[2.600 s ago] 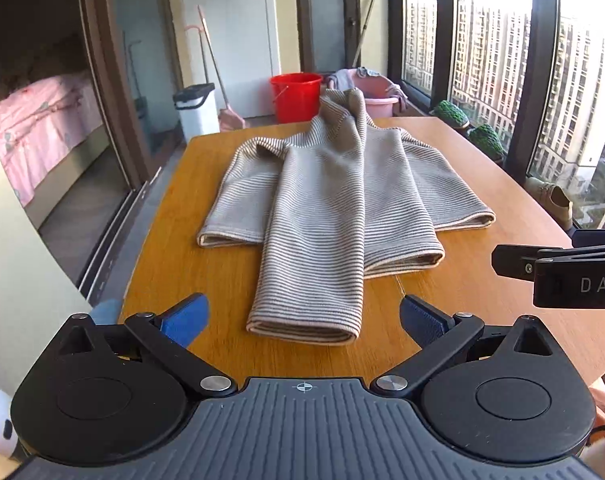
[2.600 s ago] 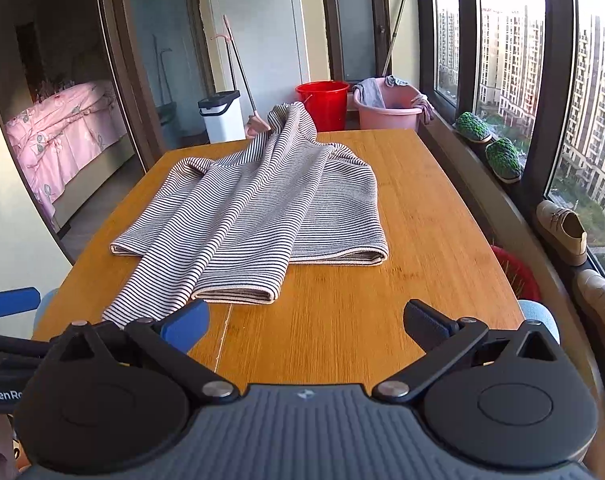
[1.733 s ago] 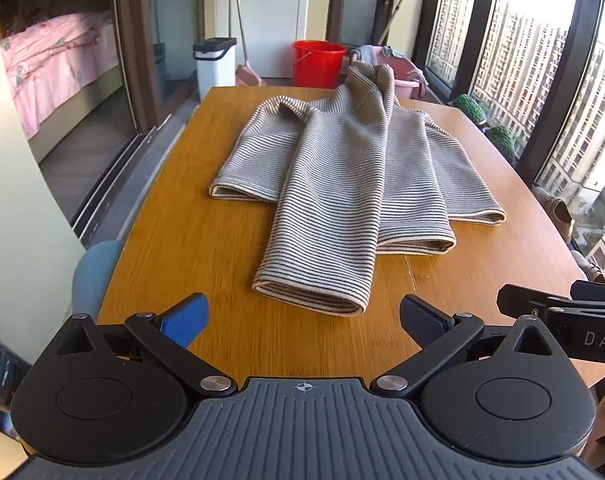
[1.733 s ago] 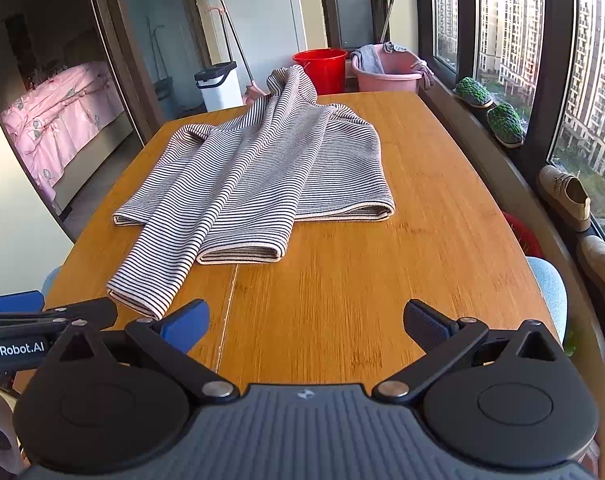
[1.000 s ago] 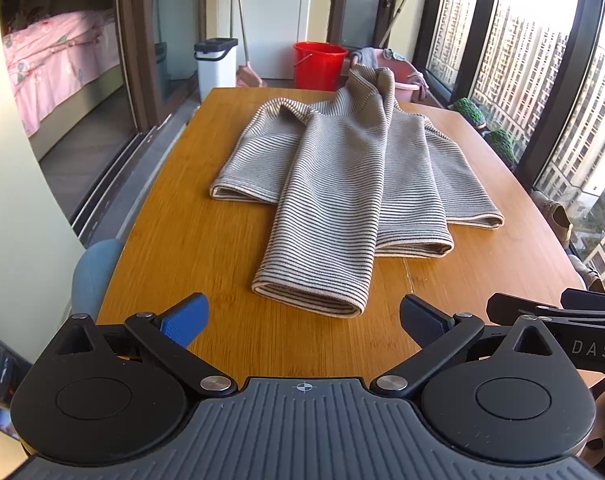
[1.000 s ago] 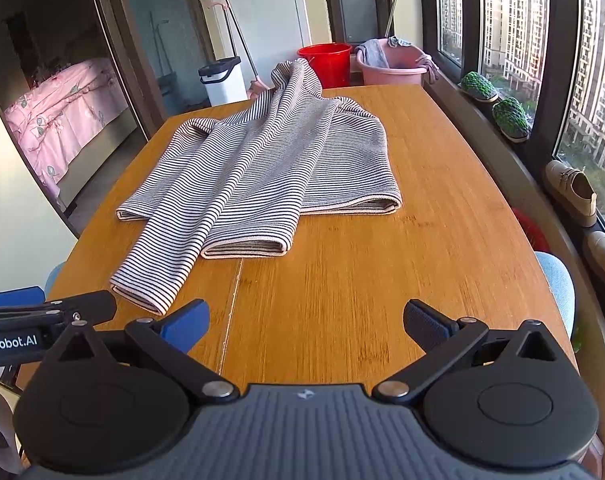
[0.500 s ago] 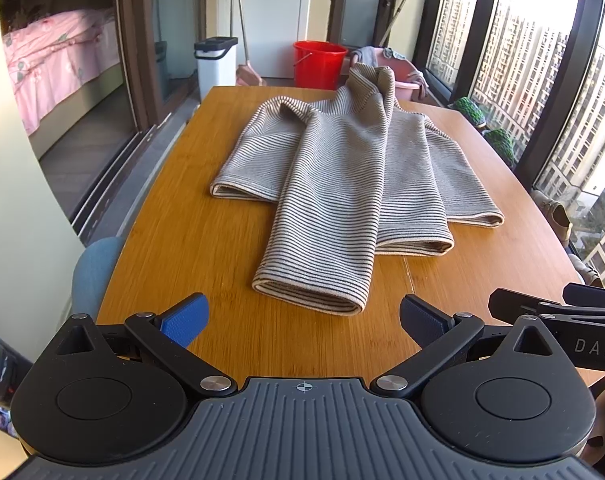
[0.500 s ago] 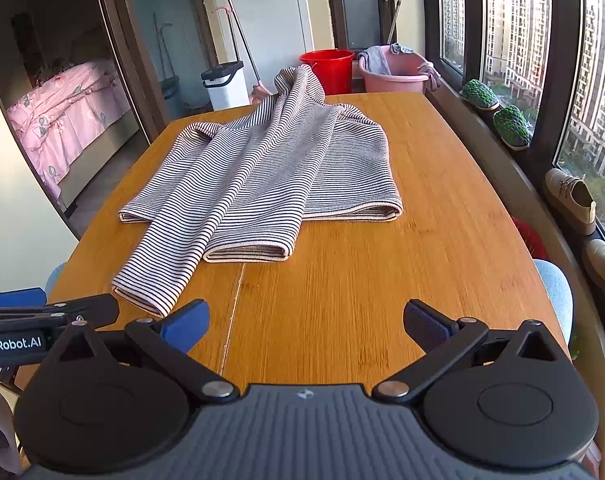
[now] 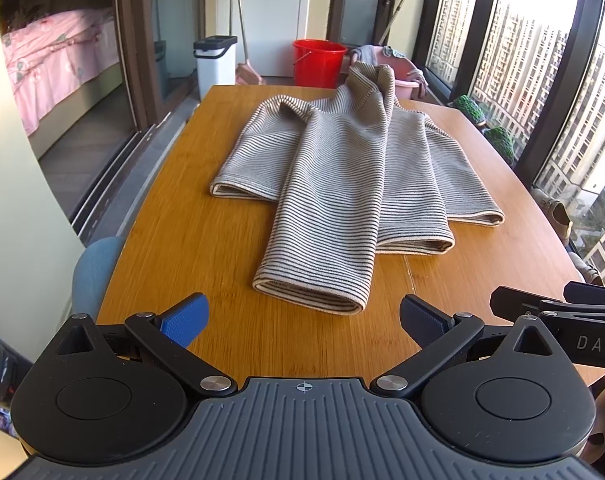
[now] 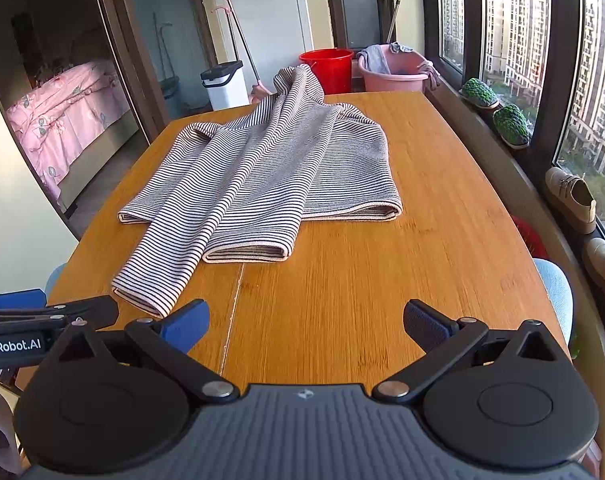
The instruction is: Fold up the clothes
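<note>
A beige striped sweater (image 9: 354,176) (image 10: 262,176) lies partly folded on the wooden table (image 9: 206,240) (image 10: 382,280). Its sleeves and hem are folded toward me, and its collar end hangs over the table's far edge. My left gripper (image 9: 304,318) hovers open above the near table edge, a little short of the nearest sleeve cuff (image 9: 310,292). My right gripper (image 10: 306,322) is open too, over bare wood to the right of that cuff (image 10: 142,300). Both grippers are empty. Each gripper's side shows at the edge of the other's view.
Beyond the table stand a red bucket (image 9: 319,62), a pink basin (image 10: 392,74) with cloths and a white bin (image 9: 215,62). Windows with a sill holding shoes (image 10: 570,198) run along the right. Blue chairs (image 9: 96,272) sit at the near corners. A bedroom opens on the left.
Both grippers drew back and rose slightly from the sweater early on, then held nearly still. The sweater has not moved, and both grippers stayed open.
</note>
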Demonstrator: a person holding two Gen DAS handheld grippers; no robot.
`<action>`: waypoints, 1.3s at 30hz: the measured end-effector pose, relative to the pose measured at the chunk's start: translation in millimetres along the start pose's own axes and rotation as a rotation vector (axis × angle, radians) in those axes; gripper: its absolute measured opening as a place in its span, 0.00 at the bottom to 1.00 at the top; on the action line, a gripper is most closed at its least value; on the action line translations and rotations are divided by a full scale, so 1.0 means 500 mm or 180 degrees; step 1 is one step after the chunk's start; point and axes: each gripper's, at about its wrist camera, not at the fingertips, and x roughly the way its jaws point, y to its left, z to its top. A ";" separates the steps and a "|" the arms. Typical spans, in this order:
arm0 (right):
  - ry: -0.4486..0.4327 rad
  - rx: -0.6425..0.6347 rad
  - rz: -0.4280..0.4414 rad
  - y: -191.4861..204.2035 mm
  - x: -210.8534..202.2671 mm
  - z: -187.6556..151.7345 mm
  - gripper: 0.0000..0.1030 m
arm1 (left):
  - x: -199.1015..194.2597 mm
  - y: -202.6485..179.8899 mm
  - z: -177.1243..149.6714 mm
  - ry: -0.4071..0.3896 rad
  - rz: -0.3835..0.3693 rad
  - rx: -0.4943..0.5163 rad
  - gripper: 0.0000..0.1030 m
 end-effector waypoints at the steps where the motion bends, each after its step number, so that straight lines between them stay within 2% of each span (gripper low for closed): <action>1: 0.0000 -0.0001 0.0001 0.000 0.000 0.000 1.00 | 0.000 0.000 0.000 0.0002 0.0001 0.0001 1.00; 39: 0.0013 0.0001 0.0051 -0.003 -0.002 0.002 1.00 | 0.000 -0.002 -0.001 0.0017 0.0012 0.0015 1.00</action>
